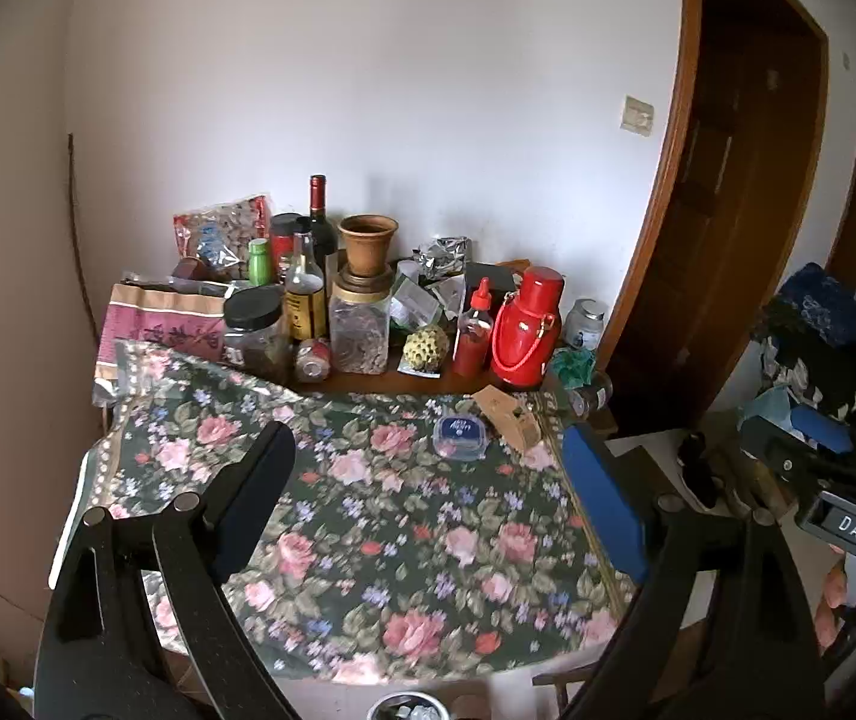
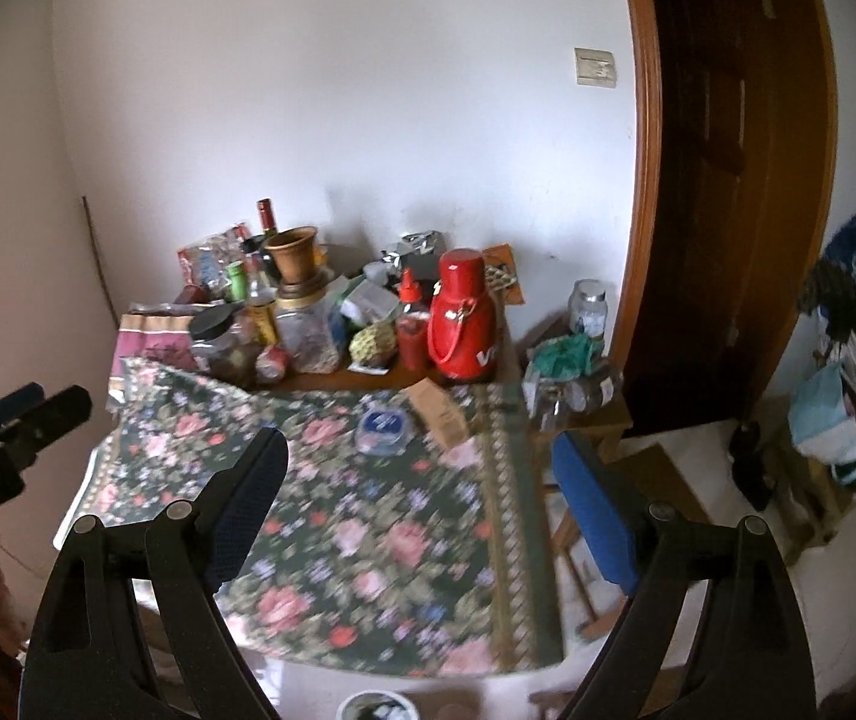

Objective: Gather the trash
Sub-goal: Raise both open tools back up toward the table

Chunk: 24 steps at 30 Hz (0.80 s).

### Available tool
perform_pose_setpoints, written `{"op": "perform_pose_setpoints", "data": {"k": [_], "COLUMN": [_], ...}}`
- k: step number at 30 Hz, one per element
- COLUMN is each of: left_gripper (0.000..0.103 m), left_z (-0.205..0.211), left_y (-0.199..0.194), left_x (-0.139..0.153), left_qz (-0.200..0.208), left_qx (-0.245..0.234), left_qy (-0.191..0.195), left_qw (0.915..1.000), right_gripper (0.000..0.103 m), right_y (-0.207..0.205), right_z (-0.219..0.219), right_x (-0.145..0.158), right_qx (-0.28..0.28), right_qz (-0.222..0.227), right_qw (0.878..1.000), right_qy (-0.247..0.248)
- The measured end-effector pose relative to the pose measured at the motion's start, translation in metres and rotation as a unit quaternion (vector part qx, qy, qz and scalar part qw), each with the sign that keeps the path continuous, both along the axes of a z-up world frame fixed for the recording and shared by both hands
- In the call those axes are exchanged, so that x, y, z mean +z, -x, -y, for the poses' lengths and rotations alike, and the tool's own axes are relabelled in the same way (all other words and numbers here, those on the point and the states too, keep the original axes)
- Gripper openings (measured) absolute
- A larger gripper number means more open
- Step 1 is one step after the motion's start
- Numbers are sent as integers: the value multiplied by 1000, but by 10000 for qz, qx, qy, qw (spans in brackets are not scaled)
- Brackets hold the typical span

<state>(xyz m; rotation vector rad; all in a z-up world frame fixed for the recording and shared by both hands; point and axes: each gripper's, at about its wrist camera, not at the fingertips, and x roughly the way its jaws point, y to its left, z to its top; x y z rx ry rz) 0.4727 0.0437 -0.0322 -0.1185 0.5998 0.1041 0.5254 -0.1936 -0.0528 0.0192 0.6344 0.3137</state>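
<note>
Left wrist view first: left gripper [image 1: 428, 474] stands wide, nothing between its pads, hovering over the near half of the floral tablecloth [image 1: 368, 540]. Likely trash ahead, my guess from the task: a small clear plastic box with a blue label [image 1: 459, 435] lying flat on the cloth, and just beside it on the right a tan cardboard carton [image 1: 508, 418] on its side. Box sits a little right of the gripper's centre line, up-frame, apart from both fingers. Carton's long axis runs diagonally, from upper left to lower right. Jars, bottles and a red flask [image 1: 525, 330] crowd the back of the table behind them. A round bin [image 1: 407, 707] peeks in at the bottom edge, below the table's near edge. Right gripper's body shows at the far right of frame.

Right wrist view: right gripper [image 2: 420, 468] also wide and empty. Same plastic box [image 2: 384, 425] lies ahead, slightly left of centre, carton [image 2: 441, 414] touching or just beside it, nearly dead centre, long axis again diagonal. Frame is blurred, so contact between the two I cannot tell. Bin rim [image 2: 377, 708] at the bottom. Left gripper's fingers [image 2: 38, 414] show at the left edge.

Judgement: both items are about equally far; carton lines up better with the right gripper, box with the left.
</note>
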Motion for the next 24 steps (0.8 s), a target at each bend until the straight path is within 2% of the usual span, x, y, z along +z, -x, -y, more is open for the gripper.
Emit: {"op": "perform_pose_setpoints", "data": {"k": [6,13,19,24], "left_gripper": [91,91,91,91], "left_z": [12,11,-11,-39], "left_y": [-47,-92,-123,-152], "left_x": [-13,-39,-72,-99], "left_qz": [-199,-663,-1070,-1461], "left_qx": [209,171,-25,-418], "left_qy": [-59,-126,-191,-94], "left_qw": [9996,9976,9941,9883], "right_gripper": [88,88,88,88], "right_y": [-45,-88,-126,-162], "right_z": [9,4,-16,-44], "right_x": [-13,-43,-79,-114], "right_qx": [254,401,268,147], "right_qz": [-195,-707,-1207,-1620], "right_qw": [9995,9966,9919,9867], "right_qy": [-58,-161,-293,-64]}}
